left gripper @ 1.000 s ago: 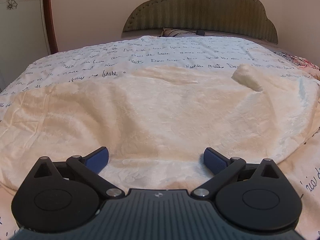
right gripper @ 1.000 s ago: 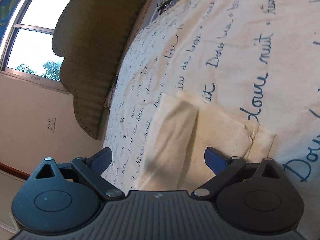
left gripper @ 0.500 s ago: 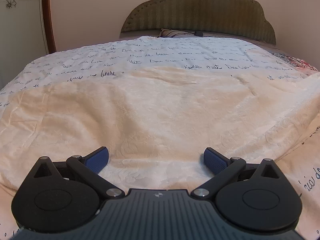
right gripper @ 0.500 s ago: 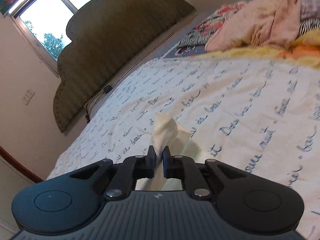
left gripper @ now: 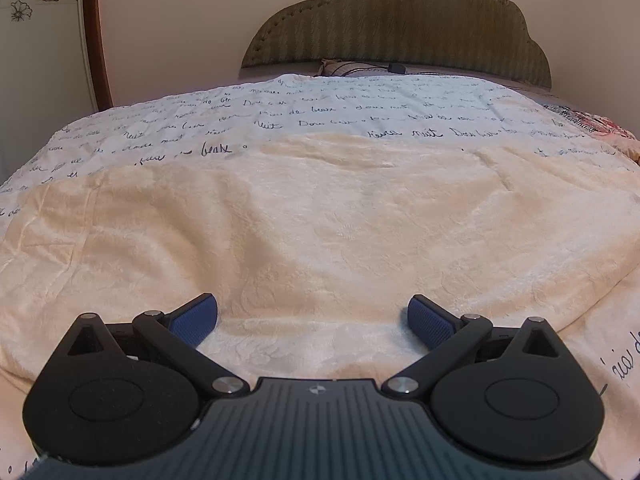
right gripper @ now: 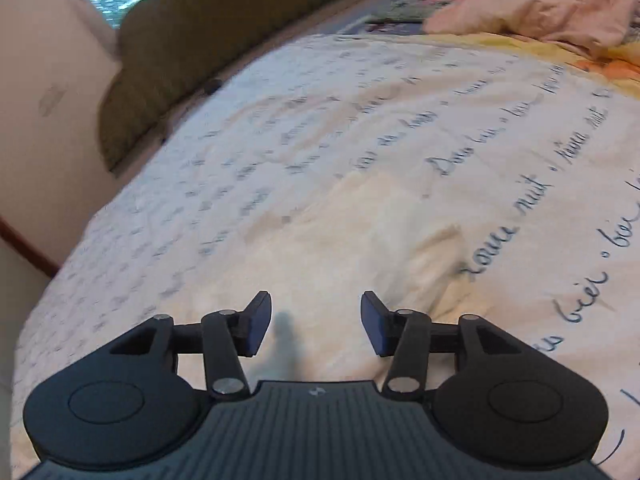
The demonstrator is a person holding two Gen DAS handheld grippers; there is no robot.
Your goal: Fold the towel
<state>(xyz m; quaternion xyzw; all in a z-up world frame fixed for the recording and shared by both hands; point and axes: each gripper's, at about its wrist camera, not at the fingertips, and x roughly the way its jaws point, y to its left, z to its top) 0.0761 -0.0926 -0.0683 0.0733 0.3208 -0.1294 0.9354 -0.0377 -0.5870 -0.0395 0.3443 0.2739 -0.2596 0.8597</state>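
Observation:
A cream plush towel [left gripper: 320,232] lies spread flat across the bed, filling most of the left wrist view. My left gripper [left gripper: 313,320] hovers open just above its near edge, blue pads wide apart with nothing between them. In the blurred right wrist view the same towel [right gripper: 360,232] lies flat with a wrinkled far right corner [right gripper: 440,248]. My right gripper [right gripper: 316,330] is open over the towel, holding nothing.
The towel rests on a white bedspread [left gripper: 360,116] printed with dark handwriting. An olive padded headboard [left gripper: 400,20] stands at the far end. Crumpled pink and yellow bedding [right gripper: 552,0] lies at the bed's right side. A wall and wooden frame [left gripper: 94,32] are on the left.
My right gripper shut on the towel's far right corner, laid it out flat, then opened and let go. The raised corner seen earlier from the left now lies flat. The left gripper stayed open.

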